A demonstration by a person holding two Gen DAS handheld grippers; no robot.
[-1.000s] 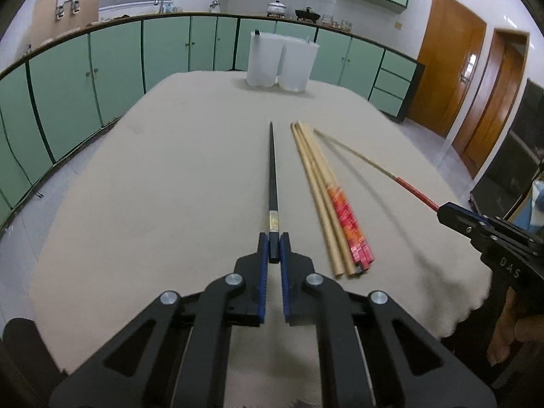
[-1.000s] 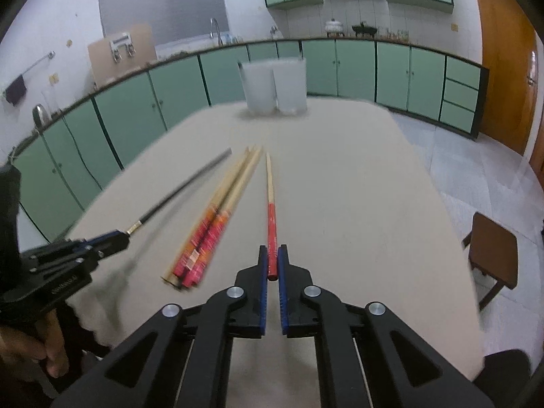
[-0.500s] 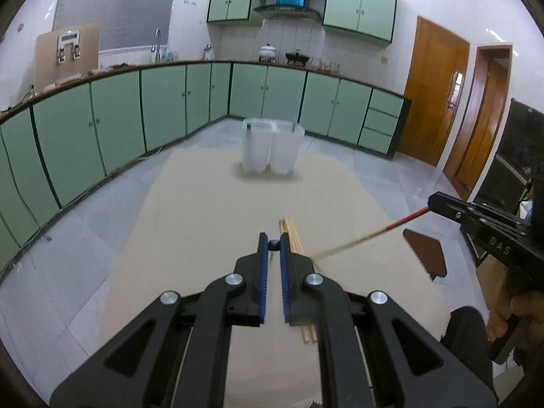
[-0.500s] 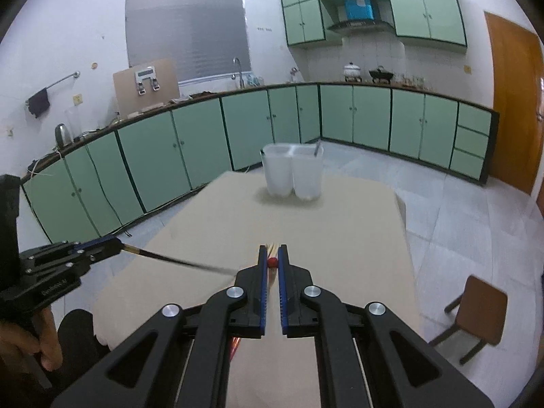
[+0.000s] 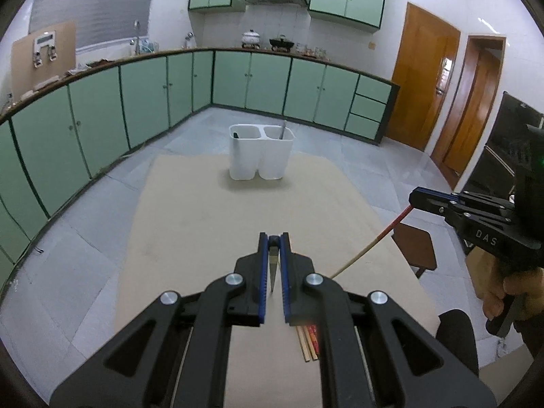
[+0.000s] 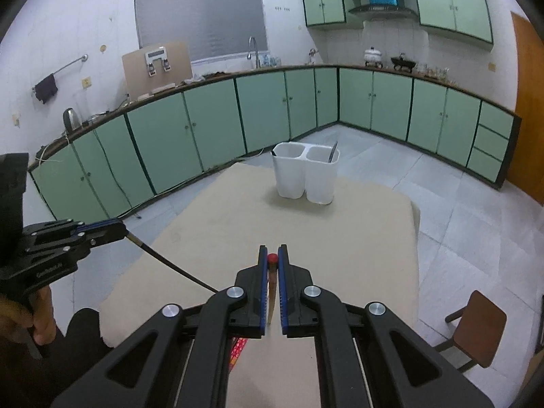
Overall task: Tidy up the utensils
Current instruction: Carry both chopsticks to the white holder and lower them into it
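My left gripper [image 5: 273,240] is shut on a black chopstick [image 5: 272,265], held high above the table with its tip hanging down; it also shows in the right wrist view [image 6: 163,258]. My right gripper [image 6: 272,259] is shut on a red-ended wooden chopstick [image 6: 271,282], which also shows in the left wrist view [image 5: 370,243]. A white two-compartment utensil holder [image 5: 260,156] stands at the far end of the table [image 5: 204,224]; a dark utensil sits in its left cup and a metal one in its right. Several wooden chopsticks [image 5: 307,343] lie on the table below my left gripper.
The table has a beige cloth [image 6: 340,224]. A wooden stool [image 6: 476,326] stands on the floor at the right. Green cabinets [image 6: 217,122] line the walls beyond.
Both grippers have risen well above the table, each lifting its chopstick off the cloth. The chopsticks now hang down under the grippers.
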